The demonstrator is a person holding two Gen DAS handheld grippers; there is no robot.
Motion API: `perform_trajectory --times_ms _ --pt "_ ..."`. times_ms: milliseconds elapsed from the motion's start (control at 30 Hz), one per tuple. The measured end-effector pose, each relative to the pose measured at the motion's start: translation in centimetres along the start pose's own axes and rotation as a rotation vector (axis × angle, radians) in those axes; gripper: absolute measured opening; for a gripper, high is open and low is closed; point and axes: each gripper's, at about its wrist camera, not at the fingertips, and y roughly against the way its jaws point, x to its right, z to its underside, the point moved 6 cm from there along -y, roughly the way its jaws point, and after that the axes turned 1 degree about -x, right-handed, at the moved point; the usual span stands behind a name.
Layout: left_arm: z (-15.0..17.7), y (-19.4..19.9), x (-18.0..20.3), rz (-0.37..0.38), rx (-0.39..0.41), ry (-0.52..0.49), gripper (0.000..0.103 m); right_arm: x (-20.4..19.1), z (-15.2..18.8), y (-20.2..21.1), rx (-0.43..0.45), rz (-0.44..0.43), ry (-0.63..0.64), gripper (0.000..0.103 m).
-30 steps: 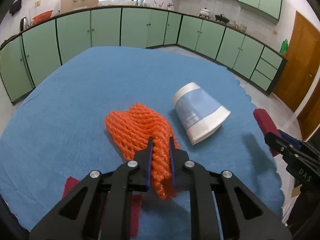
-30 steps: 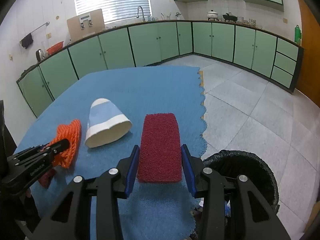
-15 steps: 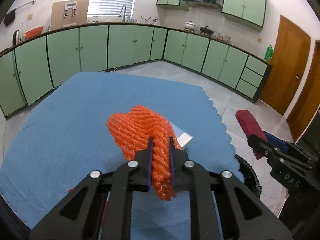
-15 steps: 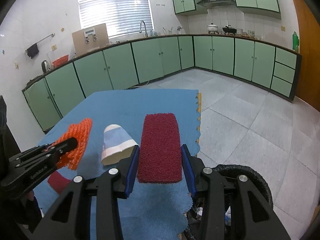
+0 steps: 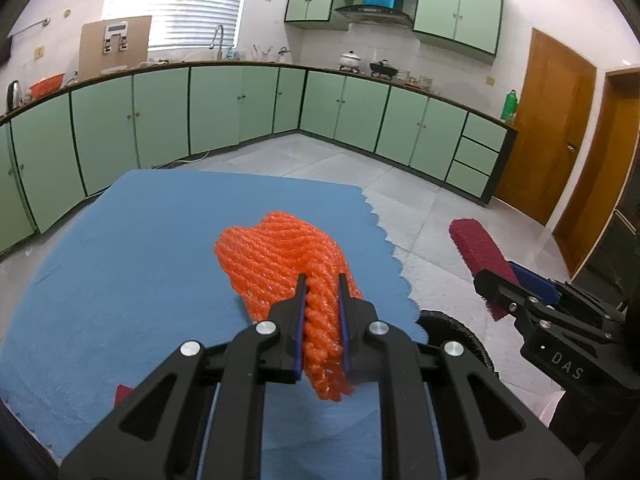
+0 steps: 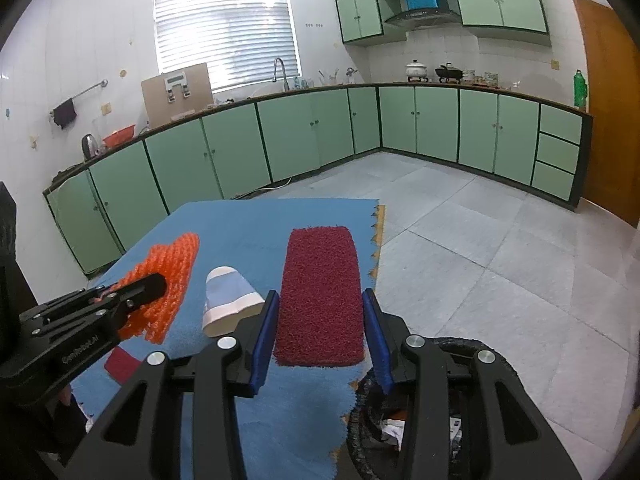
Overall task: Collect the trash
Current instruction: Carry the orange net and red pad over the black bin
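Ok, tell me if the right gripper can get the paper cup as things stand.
Probably not: the right gripper is shut on the red scrubbing pad, so its jaws are full. The paper cup lies unobstructed on the blue mat; drop the pad first.

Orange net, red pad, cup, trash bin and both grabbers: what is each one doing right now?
Orange net: pinched, lifted off the blue mat.
Red pad: clamped, held level.
Paper cup: lying on its side on the blue mat.
Trash bin: open, trash inside.
Left gripper: shut.
Right gripper: shut.
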Motion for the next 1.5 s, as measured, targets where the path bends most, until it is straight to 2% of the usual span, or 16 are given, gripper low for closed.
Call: perform_trajectory --times_ms 433,700,1167,1500 --pt "0.2 0.5 4.2 0.081 0.007 -0.051 0.012 2.3 0.4 2.7 0.029 0.056 -0.023 0.041" --pt "0.7 -0.1 7.8 0.150 -0.002 -0.102 0.012 5.4 1.1 4.6 0.040 0.117 -0.057 0.041" --pt "4.0 -4.1 16.0 0.302 -0.063 -0.187 0.012 12.4 3.7 6.7 0.026 0.246 -0.147 0.041" --pt "6.7 -8.9 20.1 0.359 -0.113 -0.249 0.012 17.2 6.4 5.8 -0.023 0.306 -0.202 0.041"
